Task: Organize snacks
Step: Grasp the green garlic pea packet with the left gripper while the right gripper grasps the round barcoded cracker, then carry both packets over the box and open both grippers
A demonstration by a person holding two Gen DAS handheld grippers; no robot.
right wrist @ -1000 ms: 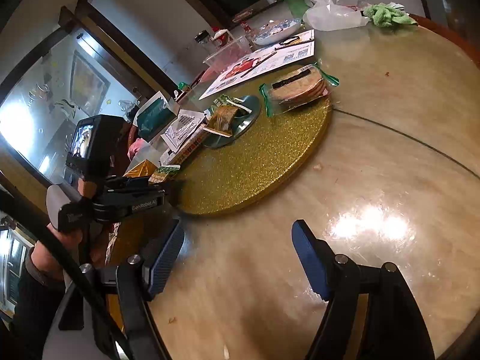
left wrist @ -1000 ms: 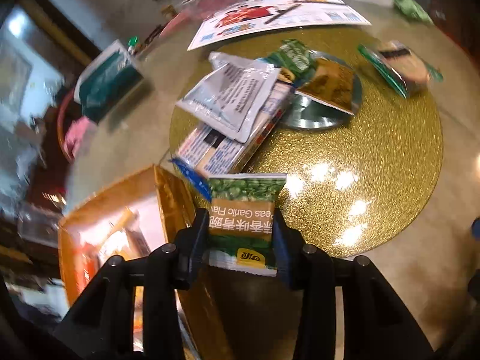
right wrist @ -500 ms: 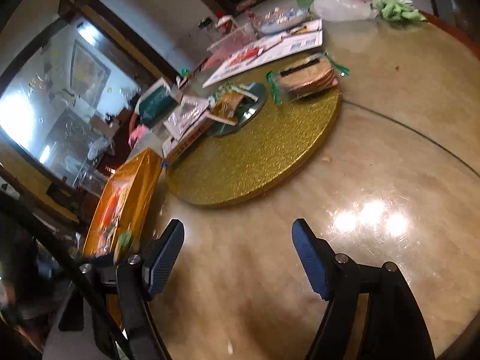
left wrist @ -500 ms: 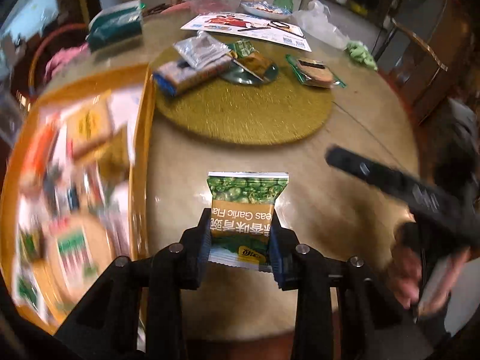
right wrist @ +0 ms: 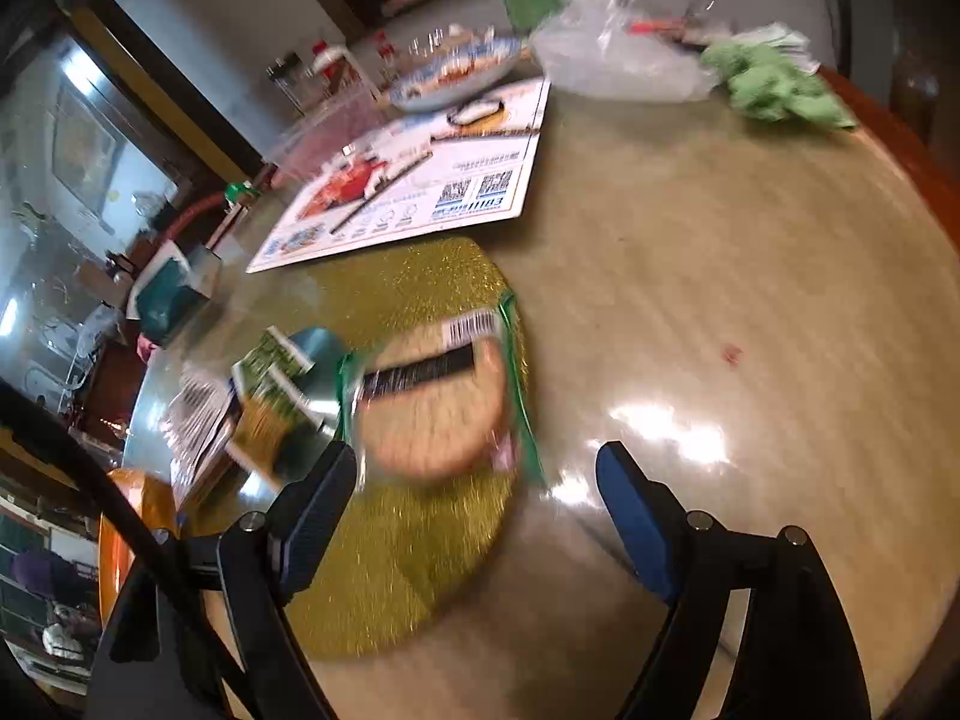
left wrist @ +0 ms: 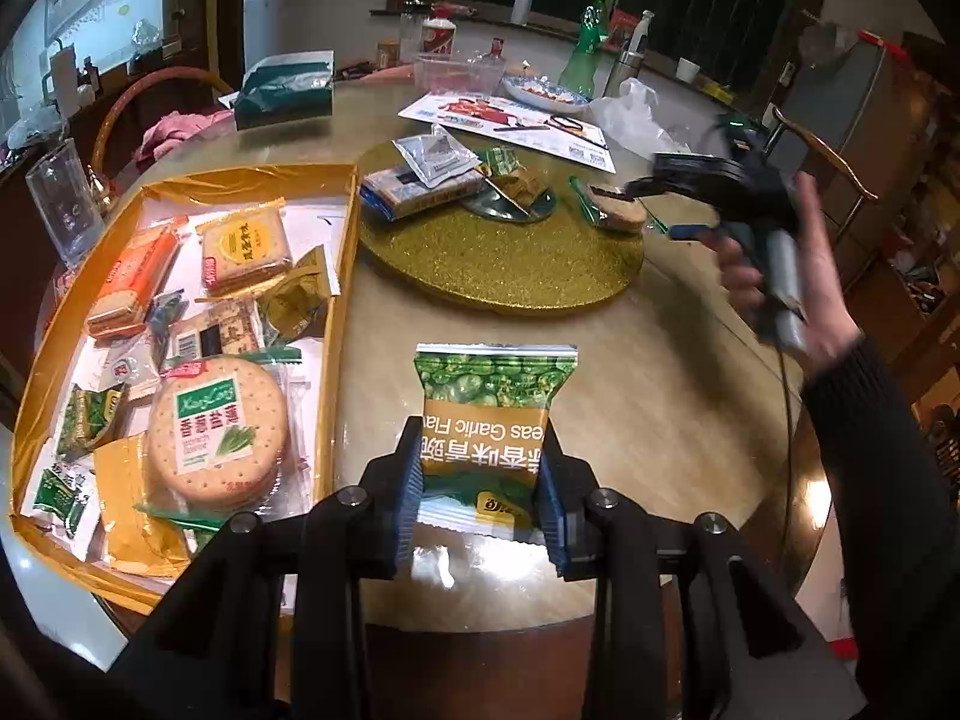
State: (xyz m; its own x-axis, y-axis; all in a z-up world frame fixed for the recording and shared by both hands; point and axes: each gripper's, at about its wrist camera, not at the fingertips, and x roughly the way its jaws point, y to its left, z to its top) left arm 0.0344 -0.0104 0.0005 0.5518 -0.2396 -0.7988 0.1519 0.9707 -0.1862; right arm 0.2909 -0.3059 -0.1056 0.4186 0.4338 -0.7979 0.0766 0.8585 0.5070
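My left gripper (left wrist: 480, 483) has its 2 fingers (left wrist: 407, 480) pressed against both sides of a green pea packet (left wrist: 489, 420), which I hold above the near edge of the round bench (left wrist: 660, 372). The packet's print reads upside down from my view, with green peas pictured on the far end.

To the left of the packet lies a gold tray (left wrist: 345, 276) holding many snacks, among them a large round cracker pack (left wrist: 216, 432) and a square biscuit pack (left wrist: 246, 249). Beyond the packet sits a gold glitter turntable (left wrist: 498, 264) carrying a blue wrapped cracker bar (left wrist: 420, 192), a clear foil pouch (left wrist: 435, 159) lying on it, and a small green dish (left wrist: 510, 207).

My right gripper (right wrist: 477, 501) has its fingers (right wrist: 636, 516) spread wide apart with nothing between them. It hangs over the turntable's edge, above a round biscuit pack in a green-edged wrapper (right wrist: 432, 408), which is blurred. In the left wrist view my right hand (left wrist: 780, 264) grips that tool's handle over the far right side of the bench. A printed flyer (right wrist: 420, 186) lies behind the turntable.
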